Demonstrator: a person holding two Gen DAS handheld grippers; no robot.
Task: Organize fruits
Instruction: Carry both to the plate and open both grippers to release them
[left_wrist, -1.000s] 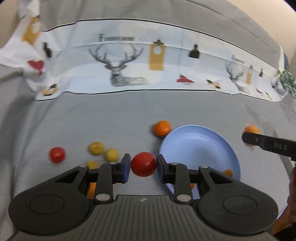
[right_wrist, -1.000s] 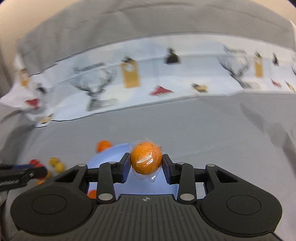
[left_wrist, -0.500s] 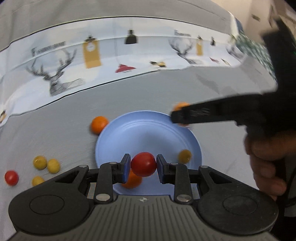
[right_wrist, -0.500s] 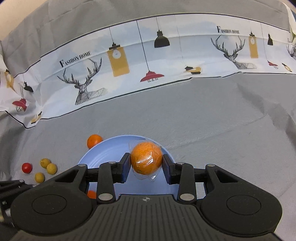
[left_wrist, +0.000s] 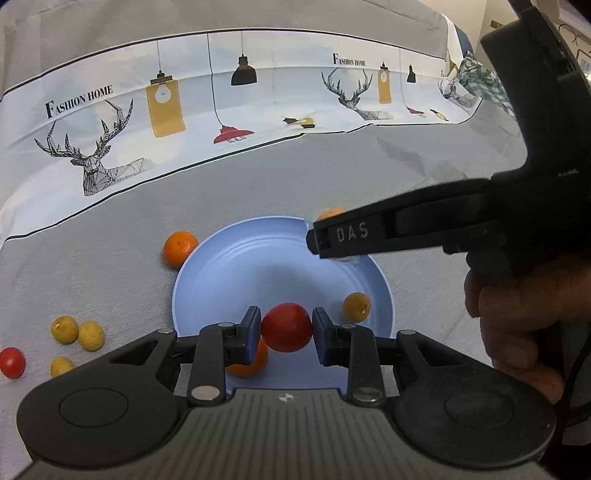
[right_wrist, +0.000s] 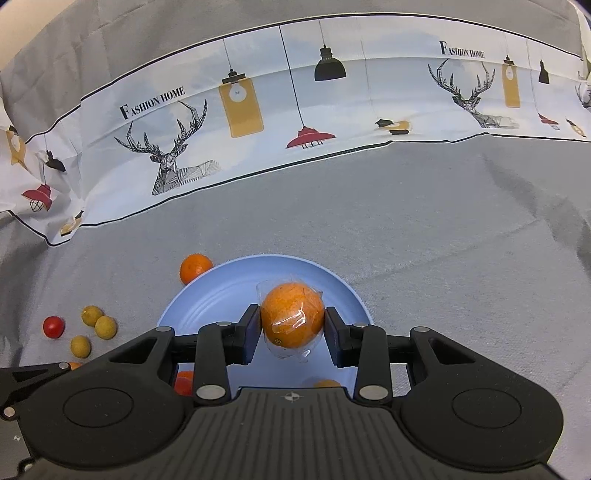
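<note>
A light blue plate (left_wrist: 258, 266) (right_wrist: 229, 295) lies on grey cloth. My left gripper (left_wrist: 285, 334) is shut on a red tomato (left_wrist: 286, 326), held over the plate's near part. Under it in the plate lie an orange (left_wrist: 249, 363) and a small yellow fruit (left_wrist: 355, 306). My right gripper (right_wrist: 291, 328) is shut on a plastic-wrapped orange (right_wrist: 291, 319) above the plate; in the left wrist view that gripper's finger (left_wrist: 388, 232) reaches in from the right and hides most of its orange (left_wrist: 330, 214). A loose orange (left_wrist: 180, 248) (right_wrist: 195, 267) rests against the plate's far left rim.
Left of the plate lie three small yellow fruits (left_wrist: 77, 334) (right_wrist: 99, 325) and a red cherry tomato (left_wrist: 12, 362) (right_wrist: 53, 326). A printed cloth with deer and lamps (left_wrist: 221, 110) (right_wrist: 295, 110) rises behind. A person's hand (left_wrist: 524, 314) holds the right gripper.
My left gripper swung right with the tomato, from beside the plate's left edge to over the plate. The right gripper sank a little over the plate with its wrapped orange.
</note>
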